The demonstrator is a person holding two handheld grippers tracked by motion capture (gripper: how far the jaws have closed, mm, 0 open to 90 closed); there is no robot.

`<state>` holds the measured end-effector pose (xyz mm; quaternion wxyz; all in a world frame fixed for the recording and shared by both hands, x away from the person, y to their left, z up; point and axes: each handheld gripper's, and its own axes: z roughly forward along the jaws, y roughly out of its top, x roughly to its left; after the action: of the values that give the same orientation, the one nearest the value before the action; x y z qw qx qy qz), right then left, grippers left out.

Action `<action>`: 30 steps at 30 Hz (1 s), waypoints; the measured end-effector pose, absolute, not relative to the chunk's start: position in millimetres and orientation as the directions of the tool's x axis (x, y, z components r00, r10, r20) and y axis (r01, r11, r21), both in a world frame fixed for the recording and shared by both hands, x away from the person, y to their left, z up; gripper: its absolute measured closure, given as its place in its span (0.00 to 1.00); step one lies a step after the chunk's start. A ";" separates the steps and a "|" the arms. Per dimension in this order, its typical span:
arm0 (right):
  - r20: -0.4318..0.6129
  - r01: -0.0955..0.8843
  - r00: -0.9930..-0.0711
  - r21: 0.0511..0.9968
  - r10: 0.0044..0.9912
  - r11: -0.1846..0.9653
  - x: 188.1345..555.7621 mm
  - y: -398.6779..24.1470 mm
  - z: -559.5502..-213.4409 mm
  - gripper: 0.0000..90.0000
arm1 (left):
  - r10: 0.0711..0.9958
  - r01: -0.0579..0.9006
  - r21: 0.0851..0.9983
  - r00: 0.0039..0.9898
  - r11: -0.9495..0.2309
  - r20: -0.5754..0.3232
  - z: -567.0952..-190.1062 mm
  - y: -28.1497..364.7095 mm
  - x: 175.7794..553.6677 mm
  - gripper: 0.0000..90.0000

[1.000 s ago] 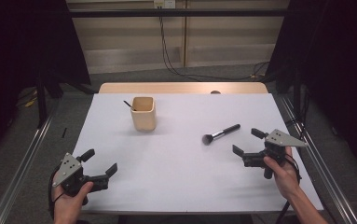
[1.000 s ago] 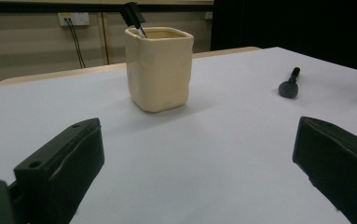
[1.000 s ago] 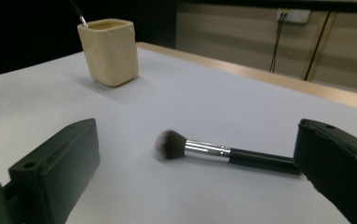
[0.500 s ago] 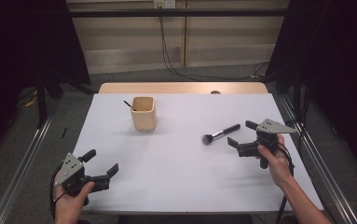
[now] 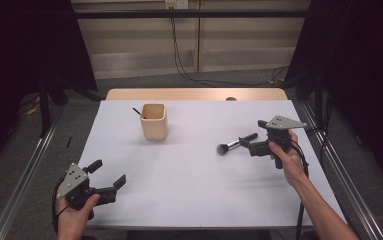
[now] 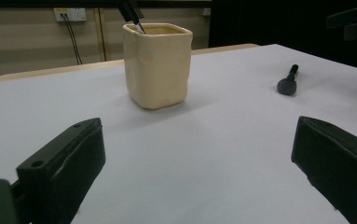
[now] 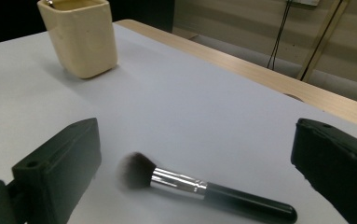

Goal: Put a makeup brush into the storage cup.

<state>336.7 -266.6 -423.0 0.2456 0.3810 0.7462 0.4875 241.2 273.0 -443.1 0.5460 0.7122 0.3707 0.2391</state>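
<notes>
The right gripper [image 5: 249, 142], jaws spread wide and gripping nothing, hovers over the makeup brush [image 5: 235, 144], which lies flat on the white table [image 5: 194, 170] at its right-centre. From above, the gripper covers the end of the brush handle; the right gripper view shows the brush [image 7: 204, 189] between the two jaws, its bristle tip blurred, and contact with either jaw cannot be confirmed. The left gripper [image 5: 108, 181], jaws likewise wide apart and empty, is held at the near left corner of the table, well apart from the brush. A cream cup [image 5: 153, 121] stands upright toward the far left; a thin dark stick [image 5: 138, 112] protrudes from it, its lower part hidden inside the cup and its top cut off in the left gripper view.
</notes>
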 end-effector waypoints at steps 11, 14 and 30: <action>0.004 0.440 -0.633 0.825 0.774 0.355 365.1 -269.7 -421.3 0.07 | 0.797 0.265 0.955 0.602 -0.129 -0.059 -442.4 275.9 239.8 0.04; 0.011 0.457 -0.645 0.807 0.765 0.374 369.4 -270.3 -423.0 0.11 | 0.792 0.259 0.957 0.608 -0.129 -0.058 -441.6 274.3 238.1 0.04; -0.014 0.532 -0.665 0.693 0.747 0.487 389.9 -268.6 -429.2 0.03 | 0.789 0.266 0.955 0.611 -0.135 -0.059 -442.6 273.4 240.0 0.04</action>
<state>389.9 -268.6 -429.2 0.1590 0.3774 0.8475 0.3378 240.0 273.4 -442.6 0.5441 0.7139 0.3695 0.2405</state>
